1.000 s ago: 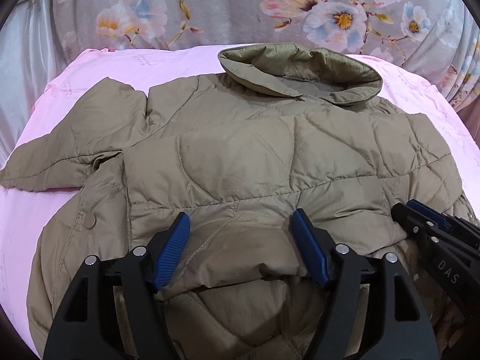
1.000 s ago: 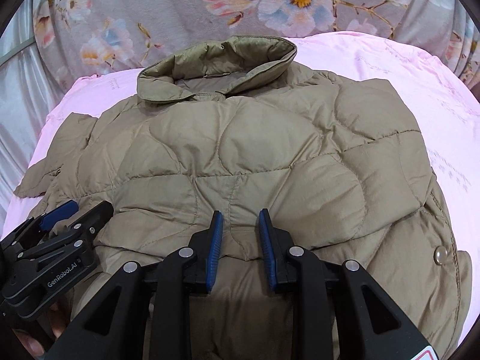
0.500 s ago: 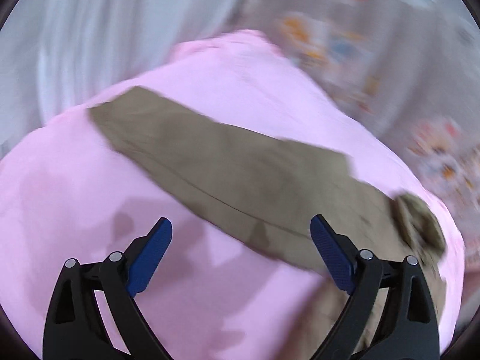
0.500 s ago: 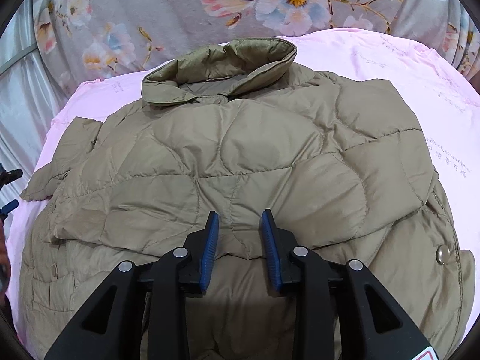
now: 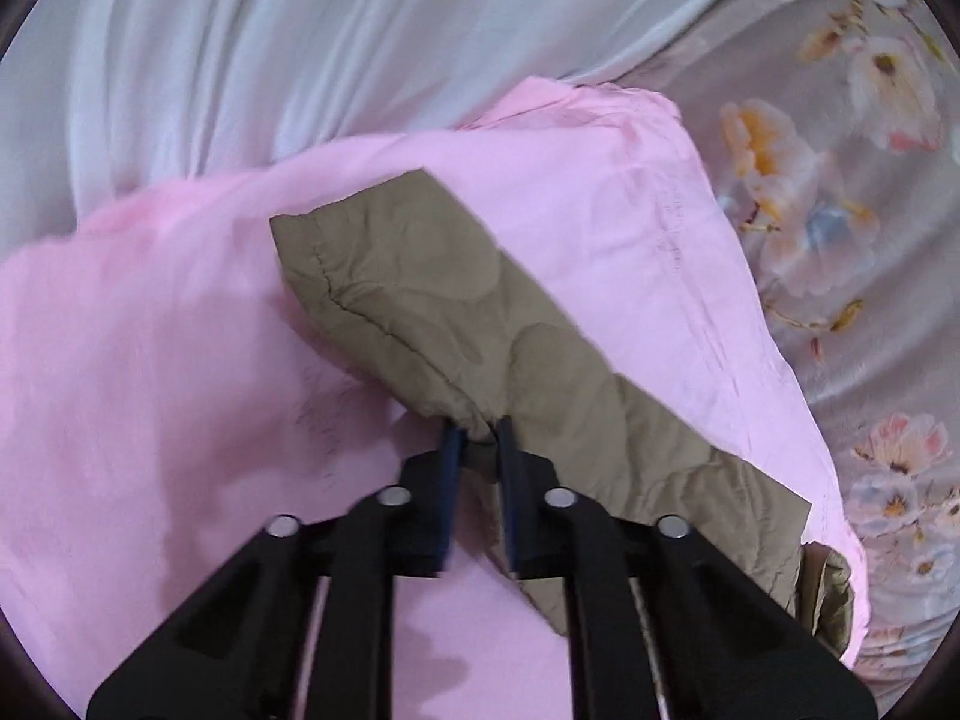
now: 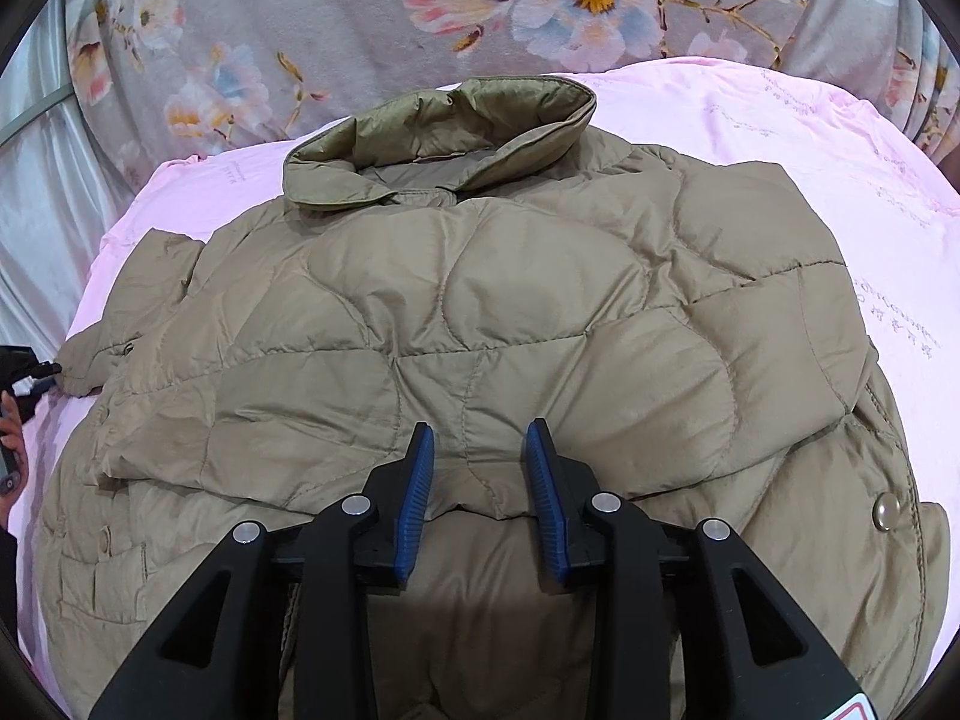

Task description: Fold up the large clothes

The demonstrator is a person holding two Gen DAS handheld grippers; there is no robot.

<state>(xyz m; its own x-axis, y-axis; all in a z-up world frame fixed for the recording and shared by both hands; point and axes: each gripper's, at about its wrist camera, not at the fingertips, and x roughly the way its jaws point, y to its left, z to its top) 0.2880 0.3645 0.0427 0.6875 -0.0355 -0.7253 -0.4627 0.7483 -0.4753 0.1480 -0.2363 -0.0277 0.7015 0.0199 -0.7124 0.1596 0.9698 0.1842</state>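
An olive quilted puffer jacket (image 6: 480, 330) lies flat on a pink sheet (image 6: 840, 138), collar at the far side, one sleeve folded across its front. Its other sleeve (image 5: 480, 324) stretches out to the left over the pink sheet (image 5: 150, 360). My left gripper (image 5: 478, 438) is shut on the near edge of that sleeve, a little back from the cuff. My right gripper (image 6: 480, 462) hovers over the jacket's lower middle, its jaws part open with nothing between them. The left gripper's body and the hand show at the right wrist view's left edge (image 6: 24, 378).
A grey floral bedspread (image 6: 540, 6) lies beyond the pink sheet and also shows in the left wrist view (image 5: 852, 192). Pale grey curtain fabric (image 5: 270, 48) hangs at the far left. A metal snap (image 6: 883, 506) shows on the jacket's right hem.
My left gripper swung left from the jacket's hem to the outstretched sleeve and shut on its edge. My right gripper's jaws opened a little wider over the jacket.
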